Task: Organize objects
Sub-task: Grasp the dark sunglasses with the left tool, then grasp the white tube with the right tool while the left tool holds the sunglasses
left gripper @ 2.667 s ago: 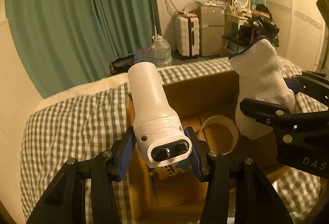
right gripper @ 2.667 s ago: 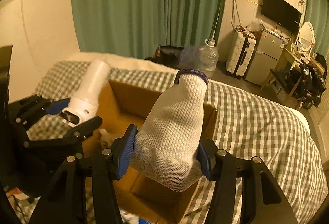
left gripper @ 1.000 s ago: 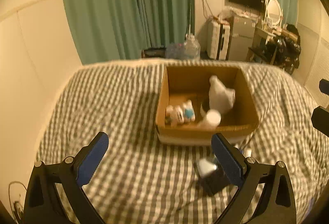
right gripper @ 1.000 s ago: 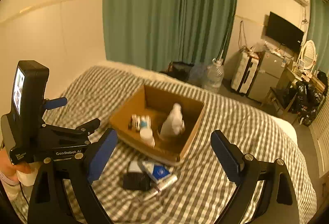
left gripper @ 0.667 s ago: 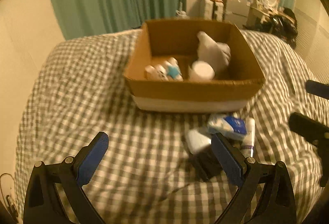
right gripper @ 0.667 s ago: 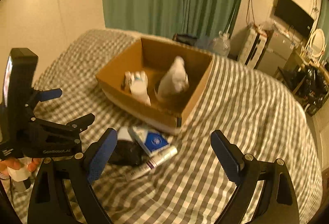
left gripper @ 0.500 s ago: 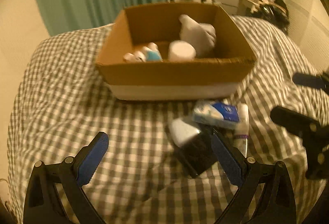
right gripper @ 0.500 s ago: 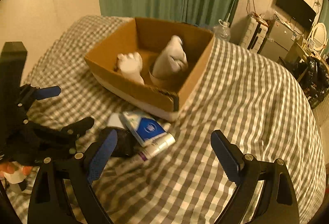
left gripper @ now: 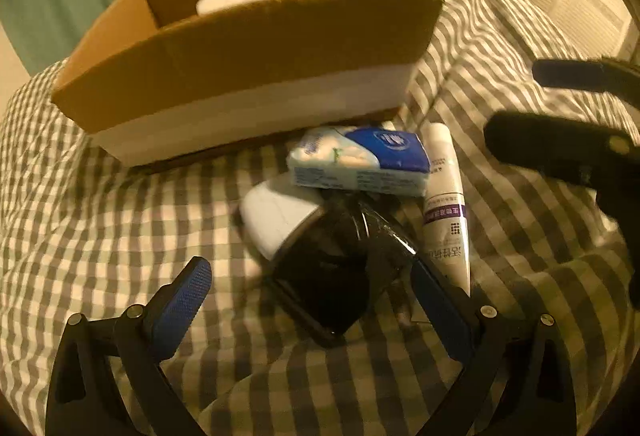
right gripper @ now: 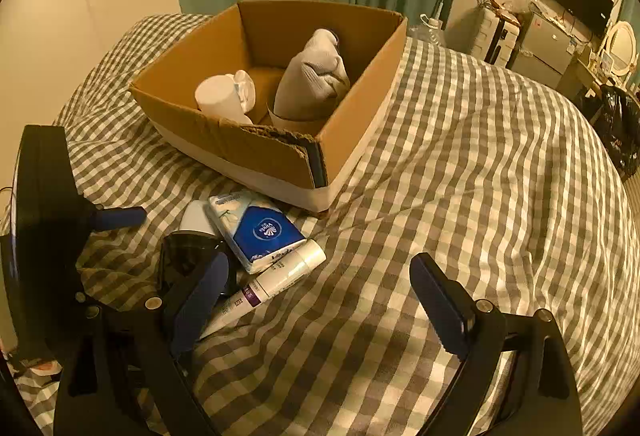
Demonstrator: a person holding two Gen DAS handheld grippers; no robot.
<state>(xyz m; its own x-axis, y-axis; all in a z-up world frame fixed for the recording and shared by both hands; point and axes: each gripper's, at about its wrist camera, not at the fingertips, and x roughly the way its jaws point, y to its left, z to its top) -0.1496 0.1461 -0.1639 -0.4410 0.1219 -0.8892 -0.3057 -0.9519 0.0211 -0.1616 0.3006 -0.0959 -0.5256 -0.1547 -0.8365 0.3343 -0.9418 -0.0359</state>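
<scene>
Dim, warm yellow indoor light throughout. Left wrist view shows motion blur, worst on the cardboard box [left gripper: 256, 48]. Right wrist view sharper. Fisheye bending and dark vignette at edges.

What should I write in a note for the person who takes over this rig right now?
Left tongs: open, empty, low over the black case on the bed.
Right tongs: open, empty, above the checked bedcover.
In the cardboard box: white bottle, white sock standing in a tape roll.
Outside, in a pile in front of the box: tissue pack on top, cream tube beside it, a white object and the black case partly beneath.
Done: bottle and sock are in.
Left: put the four pile items into the box; the black case is probably next.
</scene>
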